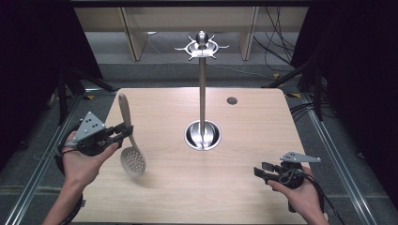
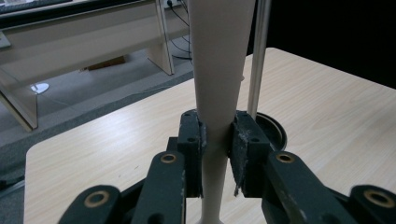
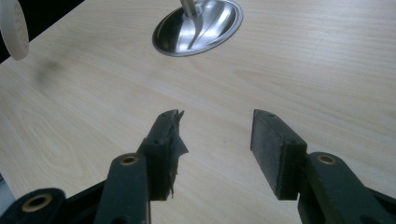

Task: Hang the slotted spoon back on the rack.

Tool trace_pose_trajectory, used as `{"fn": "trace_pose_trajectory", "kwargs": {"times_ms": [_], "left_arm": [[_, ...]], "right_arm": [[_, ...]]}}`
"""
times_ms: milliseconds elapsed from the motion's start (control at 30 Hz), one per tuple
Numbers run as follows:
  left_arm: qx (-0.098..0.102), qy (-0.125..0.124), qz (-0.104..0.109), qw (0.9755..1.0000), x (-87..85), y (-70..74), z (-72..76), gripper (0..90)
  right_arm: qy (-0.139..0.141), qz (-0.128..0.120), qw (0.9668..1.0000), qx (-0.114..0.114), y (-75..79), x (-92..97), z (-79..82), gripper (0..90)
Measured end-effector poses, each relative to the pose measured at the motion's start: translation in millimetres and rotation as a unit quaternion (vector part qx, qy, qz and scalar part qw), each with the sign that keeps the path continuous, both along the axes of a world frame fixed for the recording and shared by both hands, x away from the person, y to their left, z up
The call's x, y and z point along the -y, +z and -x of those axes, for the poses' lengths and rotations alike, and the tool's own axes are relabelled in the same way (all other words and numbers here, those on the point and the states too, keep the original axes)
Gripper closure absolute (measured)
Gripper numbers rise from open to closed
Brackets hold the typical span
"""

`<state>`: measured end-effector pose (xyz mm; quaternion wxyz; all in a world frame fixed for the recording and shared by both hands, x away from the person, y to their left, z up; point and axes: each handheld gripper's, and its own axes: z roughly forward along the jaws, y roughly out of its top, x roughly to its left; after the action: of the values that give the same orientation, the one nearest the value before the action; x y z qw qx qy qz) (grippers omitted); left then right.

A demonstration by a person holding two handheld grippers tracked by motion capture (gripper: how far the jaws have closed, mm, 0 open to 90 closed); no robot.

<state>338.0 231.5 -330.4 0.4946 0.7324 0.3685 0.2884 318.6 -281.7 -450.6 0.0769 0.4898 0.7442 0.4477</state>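
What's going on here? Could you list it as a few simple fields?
Left gripper: shut on the slotted spoon's handle
Slotted spoon: lifted off the table, bowl end down
Right gripper: open, nothing between its jaws, low over the table
Utensil stand: upright at the table's middle, hooks at the top bare

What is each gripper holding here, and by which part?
The left gripper grips the beige slotted spoon by its handle, near the middle, bowl hanging down. The right gripper is open and holds nothing.
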Motion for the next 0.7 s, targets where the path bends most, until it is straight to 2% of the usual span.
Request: {"fn": "trace_pose_trajectory", "kwargs": {"times_ms": [33, 67, 133, 200, 233, 267, 300, 400, 467, 533, 567, 633, 667, 700], "left_arm": [[-0.002, -0.003, 0.000, 1.0000, 3.2, 1.6, 0.1, 74.6], [0.002, -0.006, -0.001, 1.0000, 6.1, 3.2, -0.2, 74.6], [0.000, -0.010, -0.001, 1.0000, 11.5, 6.0, -0.2, 74.6], [0.000, -0.012, 0.002, 0.9999, 16.6, 7.6, -1.1, 74.6], [0.002, -0.013, -0.002, 0.9999, 18.4, 8.5, -2.0, 74.6], [-0.002, -0.017, -0.001, 0.9998, 20.7, 8.7, -3.1, 74.5], [-0.002, -0.018, 0.001, 0.9998, 22.6, 9.3, -4.2, 74.6], [0.007, -0.022, -0.001, 0.9997, 26.3, 12.0, -7.7, 74.6], [0.007, -0.017, -0.003, 0.9998, 28.1, 13.6, -8.3, 74.5], [0.007, -0.019, -0.003, 0.9998, 30.0, 14.7, -9.4, 74.6], [0.007, -0.026, -0.009, 0.9996, 30.3, 15.5, -10.5, 74.5], [0.007, -0.028, -0.009, 0.9996, 32.6, 16.4, -11.3, 74.5], [0.008, -0.028, -0.008, 0.9995, 33.6, 16.7, -11.8, 74.6], [0.008, -0.028, -0.010, 0.9995, 34.2, 17.2, -12.4, 74.5]], "right_arm": [[0.006, 0.023, 0.9996, 0.018, 0.2, 3.7, -1.3, 52.1], [0.006, 0.026, 0.9995, 0.019, 0.8, 3.9, -0.8, 52.0], [0.003, 0.029, 0.9990, 0.033, 0.3, 4.8, -1.7, 52.0], [0.002, 0.029, 0.9990, 0.033, 0.5, 5.2, -1.6, 52.0], [0.001, 0.024, 0.9994, 0.027, 0.9, 5.0, -1.3, 52.0], [-0.007, 0.016, 0.9998, 0.011, 1.8, 3.6, 0.7, 52.0], [-0.001, 0.030, 0.9991, 0.030, 1.1, 5.9, -1.3, 52.0], [-0.002, 0.025, 0.9990, 0.038, 0.7, 5.4, -2.2, 52.4], [-0.007, 0.038, 0.9986, 0.037, 2.0, 6.0, -1.4, 52.7], [0.000, 0.033, 0.9988, 0.036, 1.3, 4.7, -1.4, 52.8], [-0.001, 0.037, 0.9986, 0.038, 1.2, 4.8, -1.6, 52.8], [-0.012, 0.032, 0.9992, 0.022, 3.4, 1.6, 1.5, 52.8], [-0.004, 0.045, 0.9977, 0.050, 1.1, 2.6, -1.3, 52.9], [-0.009, 0.055, 0.9972, 0.049, 2.5, 2.4, -0.3, 53.0]]}}
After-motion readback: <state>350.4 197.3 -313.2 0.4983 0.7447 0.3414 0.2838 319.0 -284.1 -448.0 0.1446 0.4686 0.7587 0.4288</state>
